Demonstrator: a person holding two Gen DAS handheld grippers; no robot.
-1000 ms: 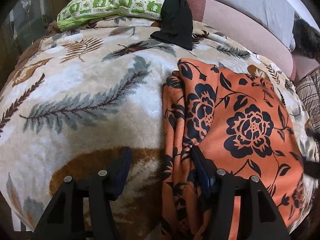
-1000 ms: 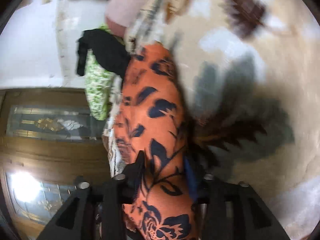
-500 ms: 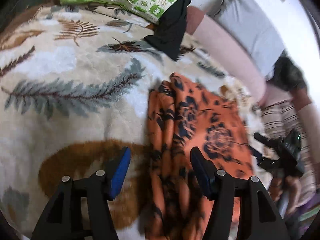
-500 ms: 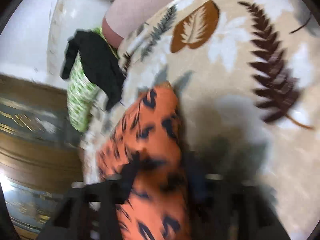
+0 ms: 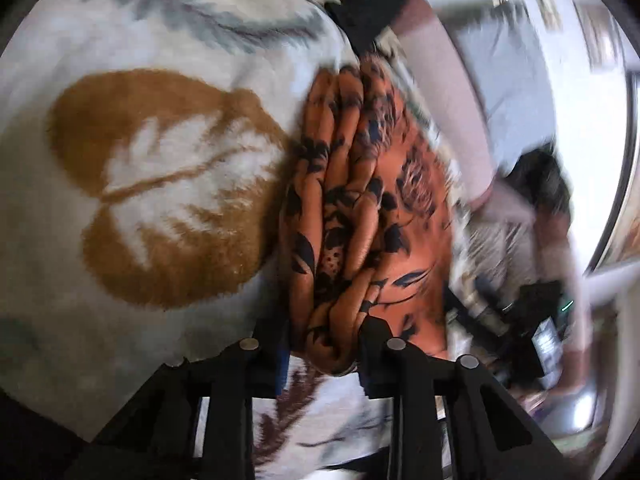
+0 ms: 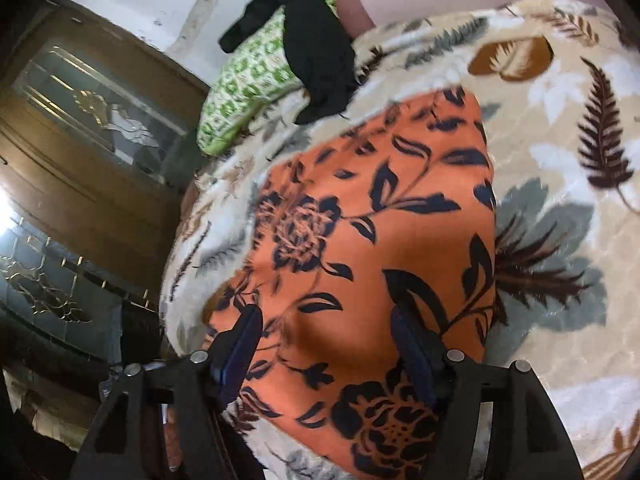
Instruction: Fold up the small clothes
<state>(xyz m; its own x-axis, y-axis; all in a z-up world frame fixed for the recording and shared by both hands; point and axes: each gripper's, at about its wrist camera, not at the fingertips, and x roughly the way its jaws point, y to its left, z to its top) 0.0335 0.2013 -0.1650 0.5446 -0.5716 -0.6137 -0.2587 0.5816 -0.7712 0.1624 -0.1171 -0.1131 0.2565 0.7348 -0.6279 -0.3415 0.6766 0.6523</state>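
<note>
**Orange floral garment on a leaf-print blanket, seen from both wrist cameras**

Left wrist view. The left gripper (image 5: 324, 340) has just been closing, and its jaws now stand narrow with the gathered, pleated edge of the orange garment (image 5: 360, 200) between them; both pads press against the bunched folds, so the gripper grips the cloth. Ahead of the jaws the pleats run away in parallel ridges, then spread into a flatter panel to the right of the jaws. To the left of the jaws lies the bare leaf-print blanket (image 5: 160, 180), with a large brown leaf motif. Far ahead, a black garment (image 5: 368, 8) lies at the blanket's far edge. To the right of the jaws the picture is blurred; a dark device is there, but I cannot tell what it is.

Right wrist view. The right gripper (image 6: 326, 344) has just been opening; its jaws stand wide apart above the orange garment (image 6: 380, 220), which spreads flat beneath and ahead of them. Neither pad (image 6: 242, 344) visibly pinches the fabric. The garment's dark flower print shows clearly between the jaws. To the right of the jaws the blanket (image 6: 560, 200) is exposed. Far ahead and slightly left, the black garment (image 6: 316, 52) is draped over a green patterned pillow (image 6: 248, 84). To the left of the jaws stands a dark wooden cabinet (image 6: 80, 152) with glass panels.
</note>
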